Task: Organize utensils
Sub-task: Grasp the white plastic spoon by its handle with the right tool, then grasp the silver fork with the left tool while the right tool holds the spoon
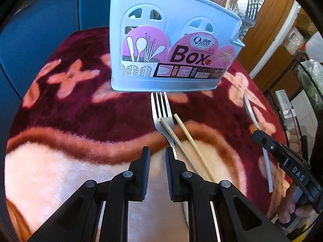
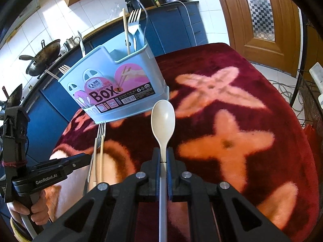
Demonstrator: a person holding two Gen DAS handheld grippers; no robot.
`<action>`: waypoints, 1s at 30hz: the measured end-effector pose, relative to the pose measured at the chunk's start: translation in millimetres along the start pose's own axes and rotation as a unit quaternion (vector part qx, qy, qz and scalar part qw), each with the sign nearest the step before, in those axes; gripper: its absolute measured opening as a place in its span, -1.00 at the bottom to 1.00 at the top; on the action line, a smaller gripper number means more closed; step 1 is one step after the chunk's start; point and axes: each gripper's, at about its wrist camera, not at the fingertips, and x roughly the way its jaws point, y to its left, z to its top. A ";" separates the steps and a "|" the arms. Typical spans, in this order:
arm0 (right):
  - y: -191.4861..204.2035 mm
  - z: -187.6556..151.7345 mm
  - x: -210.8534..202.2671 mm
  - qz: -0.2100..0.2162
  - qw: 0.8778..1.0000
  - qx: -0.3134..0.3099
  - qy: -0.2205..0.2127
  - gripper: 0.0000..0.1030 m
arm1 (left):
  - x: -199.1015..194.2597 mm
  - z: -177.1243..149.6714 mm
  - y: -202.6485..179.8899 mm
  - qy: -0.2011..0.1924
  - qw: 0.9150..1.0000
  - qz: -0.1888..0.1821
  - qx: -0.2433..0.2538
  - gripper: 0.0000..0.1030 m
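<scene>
A light blue chopsticks box [image 1: 153, 32] stands at the far side of the blanket-covered table; in the right wrist view the box [image 2: 113, 84] holds a fork [image 2: 134, 23], a chopstick [image 2: 126, 32] and another fork [image 2: 64, 68]. A metal fork [image 1: 161, 113] lies in front of the box with two wooden chopsticks [image 1: 187, 137] beside and partly over it. My left gripper [image 1: 157, 151] hovers over the fork's handle, jaws slightly apart, nothing between them. My right gripper [image 2: 163, 151] is shut on a white spoon [image 2: 163, 119] by its handle, bowl pointing at the box.
The table carries a dark red blanket [image 2: 232, 121] with pink flowers. Blue kitchen cabinets [image 2: 173, 24] and a wok [image 2: 43, 58] lie behind the box. A wooden door [image 2: 260, 20] and a wire rack [image 2: 306, 104] are at the right.
</scene>
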 end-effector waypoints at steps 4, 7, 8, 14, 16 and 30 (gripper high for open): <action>-3.1 0.1 -2.3 0.003 1.000 0.000 -0.003 -0.86 | -4.9 0.3 -1.8 0.003 1.000 -0.011 -0.002 -0.70; -4.7 0.0 -3.1 0.007 1.000 0.001 -0.006 -0.86 | -7.0 -1.7 -5.5 0.011 1.000 -0.027 0.002 -0.70; -5.2 -0.2 -3.2 0.008 1.000 0.002 -0.007 -0.86 | -6.9 -3.1 -7.7 0.015 0.999 -0.030 0.005 -0.70; -6.8 -2.0 -1.0 0.012 1.000 0.003 -0.004 -0.86 | 2.4 -5.9 -17.3 0.022 0.999 -0.026 0.022 -0.70; -6.8 -2.4 -0.5 0.014 1.000 0.003 -0.003 -0.86 | 7.3 -2.2 -18.4 0.016 0.999 -0.023 0.025 -0.69; -5.0 -3.0 1.9 0.017 1.000 0.002 -0.001 -0.86 | 31.8 28.7 -13.6 -0.019 0.999 -0.032 0.032 -0.72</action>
